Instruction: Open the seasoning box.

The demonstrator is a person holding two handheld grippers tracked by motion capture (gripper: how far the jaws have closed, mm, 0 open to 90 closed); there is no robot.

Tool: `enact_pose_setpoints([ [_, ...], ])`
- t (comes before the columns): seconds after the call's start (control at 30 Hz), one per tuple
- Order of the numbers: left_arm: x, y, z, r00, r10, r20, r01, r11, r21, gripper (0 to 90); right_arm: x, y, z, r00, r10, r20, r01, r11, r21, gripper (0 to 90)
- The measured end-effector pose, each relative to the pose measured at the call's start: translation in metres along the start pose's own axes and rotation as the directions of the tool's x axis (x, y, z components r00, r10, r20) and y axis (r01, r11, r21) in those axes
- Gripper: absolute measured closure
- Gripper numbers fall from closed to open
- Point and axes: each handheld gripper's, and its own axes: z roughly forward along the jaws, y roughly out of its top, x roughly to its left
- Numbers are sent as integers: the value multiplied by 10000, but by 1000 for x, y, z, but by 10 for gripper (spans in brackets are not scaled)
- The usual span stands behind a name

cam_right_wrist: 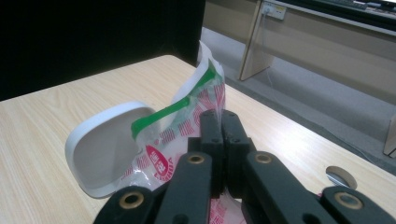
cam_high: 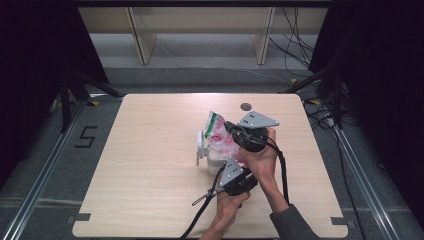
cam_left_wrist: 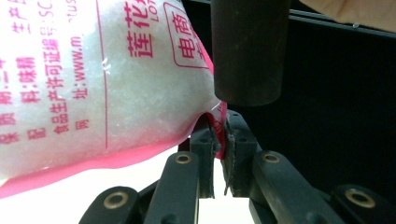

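Note:
A plastic bag [cam_high: 219, 133] of white granules, printed in pink, red and green, is held up over a white container [cam_high: 214, 161] in the middle of the table. My right gripper [cam_high: 231, 128] is shut on the bag's upper side edge; the right gripper view has its jaws pinched together on the film [cam_right_wrist: 218, 116]. My left gripper [cam_high: 226, 166] comes from below and is shut on the bag's pink bottom corner [cam_left_wrist: 221, 135]. The bag's bulging body [cam_left_wrist: 116, 93] hangs to the left of those jaws. The container's white flip lid [cam_right_wrist: 105, 147] stands open beside the bag.
The light wooden table [cam_high: 150, 165] has bare room left and right of the hands. A small grey round disc [cam_high: 245, 106] sits near the far edge. A dark cylinder [cam_left_wrist: 247, 51] hangs just above the left jaws. Cables lie on the floor beyond the table.

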Motion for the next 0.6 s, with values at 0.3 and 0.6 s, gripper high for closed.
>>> enact_pose_setpoints([
  [0.3,-2,5,7,9996,-170,203,172,9998,-76,833,-9,0,-4,10000,-9,-2,9,9999,-131,900],
  [0.6,1,3,9,9992,-391,107,393,9990,-215,833,-11,-1,3,9998,-2,-207,3,10000,49,900],
])
